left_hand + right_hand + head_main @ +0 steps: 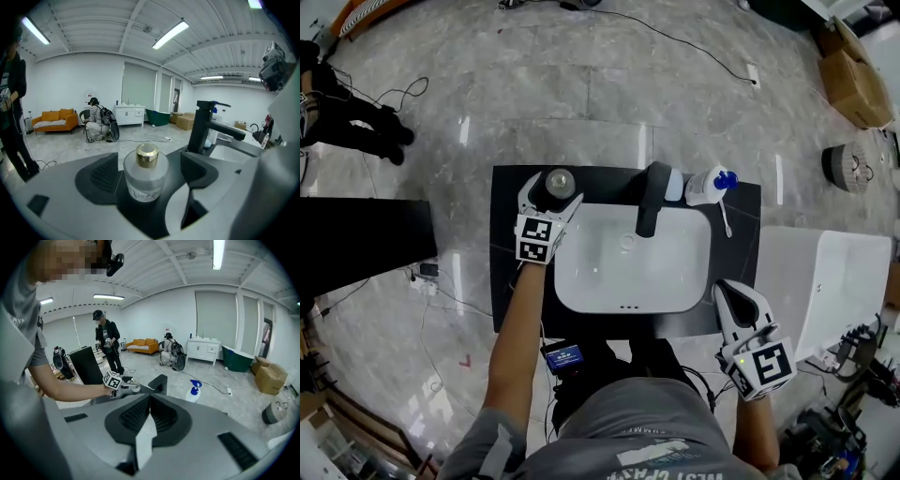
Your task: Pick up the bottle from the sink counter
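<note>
your left gripper (pixel 553 193) had its jaws wide, the gold-capped bottle (pixel 146 174) standing between them, pads clear of it, on the dark counter (pixel 512 281) left of the faucet (pixel 652 199). your right gripper (pixel 147 417) had its jaws together, empty.

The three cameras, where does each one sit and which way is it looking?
Head view: on the person's head, looking steeply down at the sink counter; both forearms, the left gripper and the right gripper show.
Left gripper view: on the left gripper, looking along its open jaws at the bottle standing between them; only jaws show.
Right gripper view: on the right gripper, looking past its shut jaws across the counter; the left forearm shows.
Shared: head and right gripper views both show the spray bottle.
</note>
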A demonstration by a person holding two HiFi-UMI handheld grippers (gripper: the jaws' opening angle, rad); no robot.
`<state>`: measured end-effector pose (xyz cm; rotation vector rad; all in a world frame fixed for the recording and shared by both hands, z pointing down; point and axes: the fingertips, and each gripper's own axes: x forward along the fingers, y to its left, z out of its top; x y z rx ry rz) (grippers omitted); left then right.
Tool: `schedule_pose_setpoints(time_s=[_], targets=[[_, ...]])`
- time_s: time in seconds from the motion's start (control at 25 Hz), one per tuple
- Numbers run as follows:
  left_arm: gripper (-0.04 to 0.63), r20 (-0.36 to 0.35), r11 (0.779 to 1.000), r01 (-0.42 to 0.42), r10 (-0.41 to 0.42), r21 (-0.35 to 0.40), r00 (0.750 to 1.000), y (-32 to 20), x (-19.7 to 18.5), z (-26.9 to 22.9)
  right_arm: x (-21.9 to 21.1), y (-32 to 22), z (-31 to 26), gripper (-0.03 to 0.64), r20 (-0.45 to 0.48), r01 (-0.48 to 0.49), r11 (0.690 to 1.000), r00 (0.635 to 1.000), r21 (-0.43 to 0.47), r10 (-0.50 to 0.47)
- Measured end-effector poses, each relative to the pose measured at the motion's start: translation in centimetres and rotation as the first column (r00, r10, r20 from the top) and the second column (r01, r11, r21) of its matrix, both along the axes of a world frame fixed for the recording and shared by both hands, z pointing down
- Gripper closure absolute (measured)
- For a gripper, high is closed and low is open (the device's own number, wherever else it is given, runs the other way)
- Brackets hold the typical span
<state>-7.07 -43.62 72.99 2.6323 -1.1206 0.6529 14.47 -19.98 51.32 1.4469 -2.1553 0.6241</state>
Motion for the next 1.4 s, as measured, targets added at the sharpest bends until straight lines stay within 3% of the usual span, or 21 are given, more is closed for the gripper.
schedule_pose_setpoints(time_s=[0.52, 0.64, 0.92, 1.4], targets=[[0.19, 0.016, 0.999, -0.001, 0.001, 0.04, 1.0, -1.7, 0.5, 2.5, -0.2, 1.0, 0.8, 0.614, -0.013, -0.027, 0.999, 1.0, -0.04, 0.027], [0.261, 0.014, 0.998, 0.001, -0.001, 0.056, 1.0, -2.1, 0.6, 2.6, -0.1, 1.2, 0.9, 0.614, -0.018, -0.029, 0.999, 0.999, -0.044, 0.029], [0.261, 0.043, 0.999, -0.011, 0.01, 0.033, 0.999, -1.8, 0.7, 2.2, -0.2, 1.3, 0.8, 0.614, -0.014, -0.019, 0.999, 1.0, -0.036, 0.018], [0.261, 0.024, 0.995, -0.069, 0.067, 0.074, 0.997, 2.6, 0.5, -6.5, -0.6, 0.8, -1.1, 0.614, 0.063, -0.001, 0.998, 0.998, 0.058, -0.003]])
